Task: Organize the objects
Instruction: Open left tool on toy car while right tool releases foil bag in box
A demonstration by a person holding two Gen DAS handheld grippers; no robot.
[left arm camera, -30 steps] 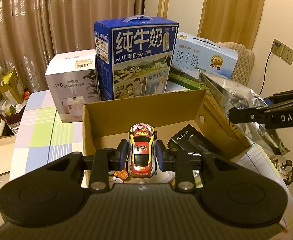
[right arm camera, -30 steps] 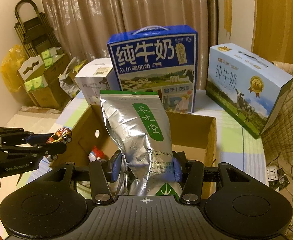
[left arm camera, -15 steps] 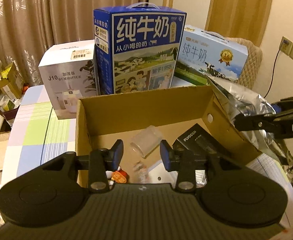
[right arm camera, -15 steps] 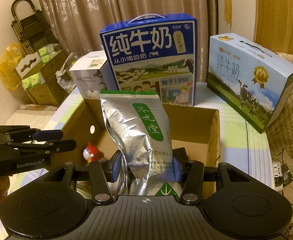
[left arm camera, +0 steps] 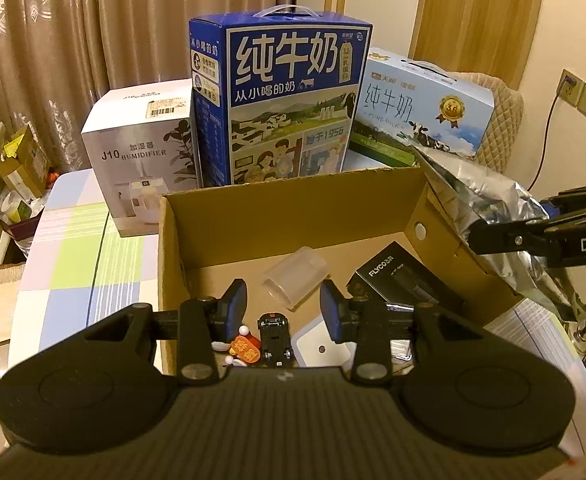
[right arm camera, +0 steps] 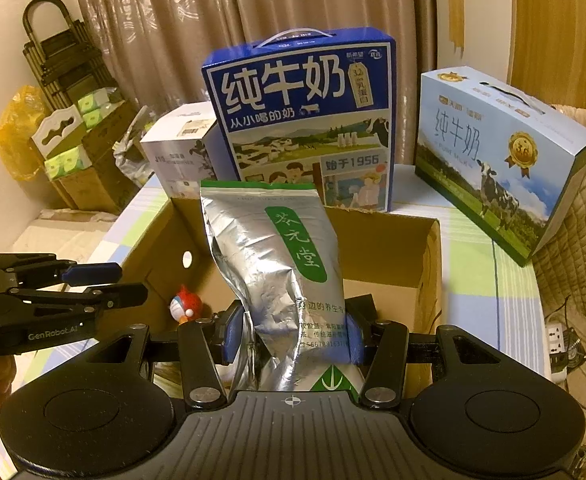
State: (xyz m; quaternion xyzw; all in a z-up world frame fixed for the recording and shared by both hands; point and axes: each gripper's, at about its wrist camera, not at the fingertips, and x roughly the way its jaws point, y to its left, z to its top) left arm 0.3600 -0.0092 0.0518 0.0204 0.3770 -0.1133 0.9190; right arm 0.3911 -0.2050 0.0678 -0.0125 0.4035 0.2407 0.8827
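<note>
An open cardboard box (left arm camera: pixel 373 192) (right arm camera: pixel 393 240) sits on the checked tablecloth. My left gripper (left arm camera: pixel 284 306) hangs open over its near left corner, nothing between the fingers. Below it the toy car (left arm camera: pixel 275 339) lies upside down on the box floor, beside a small red figurine (left arm camera: pixel 245 350) (right arm camera: pixel 185 307), a clear plastic cup (left arm camera: pixel 295 276) and a black Flyco box (left arm camera: pixel 405 280). My right gripper (right arm camera: pixel 291 338) is shut on a silver foil pouch (right arm camera: pixel 277 264) (left arm camera: pixel 489 200) with a green label, held upright above the box's near right side.
Behind the box stand a dark blue milk carton (left arm camera: pixel 285 100) (right arm camera: pixel 305 120), a light blue milk carton (left arm camera: pixel 425 112) (right arm camera: pixel 501 152) and a white humidifier box (left arm camera: pixel 141 148). Papers (left arm camera: pixel 533 328) lie right of the box. Cardboard clutter and a trolley (right arm camera: pixel 65 64) fill the floor left.
My left gripper opened and let go of the toy car, which dropped into the box and landed upside down. The right gripper kept its hold on the pouch and shifted slightly closer to the box.
</note>
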